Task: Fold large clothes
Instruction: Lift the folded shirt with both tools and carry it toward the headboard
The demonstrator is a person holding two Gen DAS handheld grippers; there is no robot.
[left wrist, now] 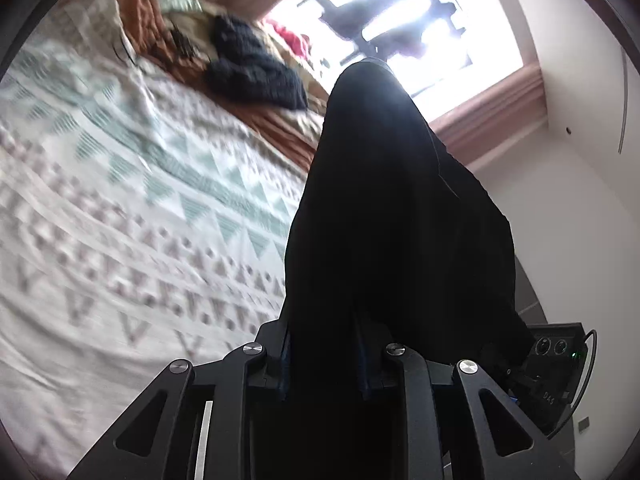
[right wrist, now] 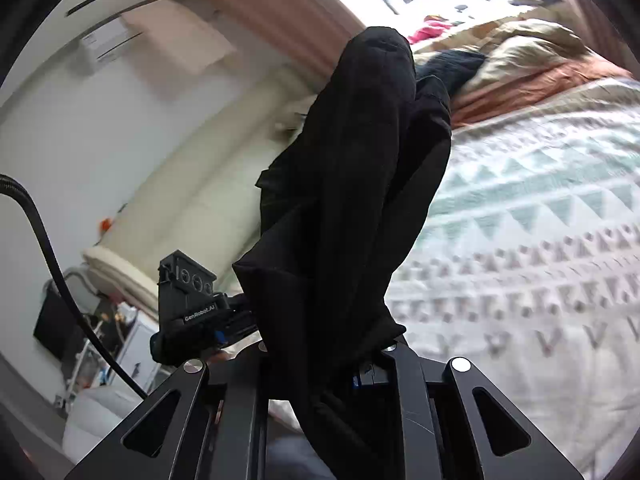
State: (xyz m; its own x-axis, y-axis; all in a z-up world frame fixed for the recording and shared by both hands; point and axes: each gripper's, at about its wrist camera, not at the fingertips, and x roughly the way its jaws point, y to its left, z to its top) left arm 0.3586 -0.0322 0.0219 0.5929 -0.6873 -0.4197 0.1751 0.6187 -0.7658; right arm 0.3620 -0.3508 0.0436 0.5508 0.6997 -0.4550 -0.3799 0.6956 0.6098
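A black garment (left wrist: 392, 208) hangs bunched and lifted above the bed, filling the middle of the left wrist view. My left gripper (left wrist: 326, 360) is shut on its lower folds, and the cloth hides the fingertips. In the right wrist view the same black garment (right wrist: 360, 180) rises in a tall drape from my right gripper (right wrist: 320, 364), which is shut on it. The two grippers are close together: the left one's body (right wrist: 188, 304) shows just left of the cloth, and the right one's body (left wrist: 552, 360) sits at the lower right edge of the left wrist view.
A bed cover with a triangle pattern (left wrist: 140, 200) lies below. At the bed's far end are a dark knit garment (left wrist: 252, 64), an orange blanket (left wrist: 136, 12) and a red item (left wrist: 292, 36), under a bright window (left wrist: 400, 12). Rolled cream bedding (right wrist: 192, 184) stands against the wall, and a black cable (right wrist: 48, 248) hangs beside it.
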